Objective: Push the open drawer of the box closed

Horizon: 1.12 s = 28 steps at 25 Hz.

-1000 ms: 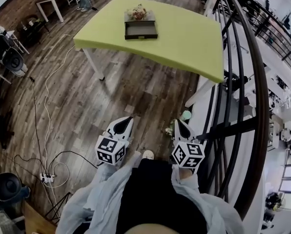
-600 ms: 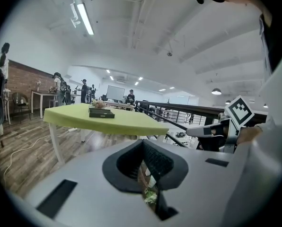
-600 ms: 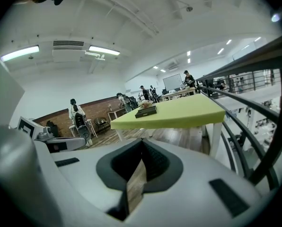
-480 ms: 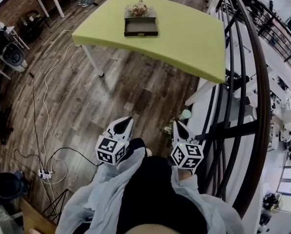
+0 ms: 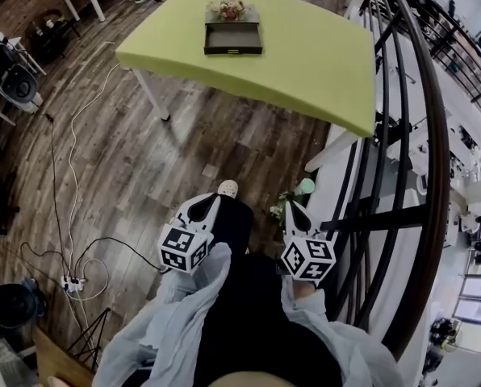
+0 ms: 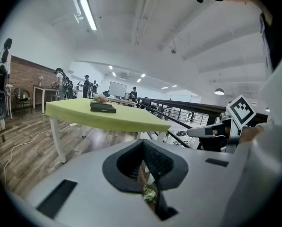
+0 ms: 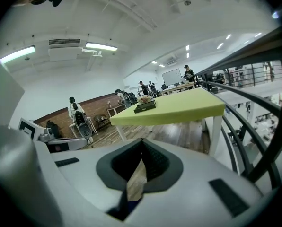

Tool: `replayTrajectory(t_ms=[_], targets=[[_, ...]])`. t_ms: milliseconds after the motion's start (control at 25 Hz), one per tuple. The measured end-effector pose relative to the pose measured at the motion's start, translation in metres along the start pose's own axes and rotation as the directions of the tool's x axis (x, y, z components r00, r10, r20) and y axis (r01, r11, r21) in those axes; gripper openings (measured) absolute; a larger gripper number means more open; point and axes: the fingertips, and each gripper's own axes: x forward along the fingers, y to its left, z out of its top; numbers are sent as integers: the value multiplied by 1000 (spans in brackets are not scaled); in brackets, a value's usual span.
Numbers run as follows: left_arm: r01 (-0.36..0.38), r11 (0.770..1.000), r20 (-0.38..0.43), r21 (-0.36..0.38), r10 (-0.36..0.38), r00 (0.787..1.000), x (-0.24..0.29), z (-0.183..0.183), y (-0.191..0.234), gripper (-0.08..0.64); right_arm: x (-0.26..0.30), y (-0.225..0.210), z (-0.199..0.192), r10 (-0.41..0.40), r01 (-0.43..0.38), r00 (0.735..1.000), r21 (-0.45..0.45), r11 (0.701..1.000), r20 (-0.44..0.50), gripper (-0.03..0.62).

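A dark box (image 5: 233, 37) with its drawer pulled open toward me lies on the yellow-green table (image 5: 305, 63), far ahead, with a bunch of flowers (image 5: 228, 8) on top of it. Both grippers hang low in front of my body, far short of the table. My left gripper (image 5: 211, 198) is shut and holds nothing. So is my right gripper (image 5: 292, 206). The left gripper view shows the box (image 6: 102, 108) small on the table (image 6: 108, 117), past the left gripper (image 6: 143, 143). In the right gripper view the box (image 7: 145, 107) lies beyond the right gripper (image 7: 142, 143).
A dark curved railing (image 5: 418, 135) runs along the right side. Wood floor lies between me and the table, with cables and a power strip (image 5: 69, 283) at the left. A small plant and a green cup (image 5: 305, 187) stand by the right gripper. People and tables stand in the background.
A shoe has stepped forward between the grippers. The table with the box has shifted slightly up in the head view. Both grippers keep their places in the frame, still shut.
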Motion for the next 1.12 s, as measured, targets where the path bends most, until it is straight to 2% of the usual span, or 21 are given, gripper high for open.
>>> replayTrajectory(t_ms=[280,520,840,1120], targets=[[-11,1000,-6,0,11,1000,35,20,25,15,35,-11,24,-3,3,1000,9,1000,1,8],[2,1000,-6,9,-2,1000,81,52,49,15,78,-26,59,-16,16,1000,31,999,2,8],[16,999,13,46,-16,1000,133,106,99,15,147,-26,111,-13,11,999,80,997,31,8],[28,998,23,57,-29,999,174,136,144,15,199,-27,146,-34,29,998,90,995,53,8]])
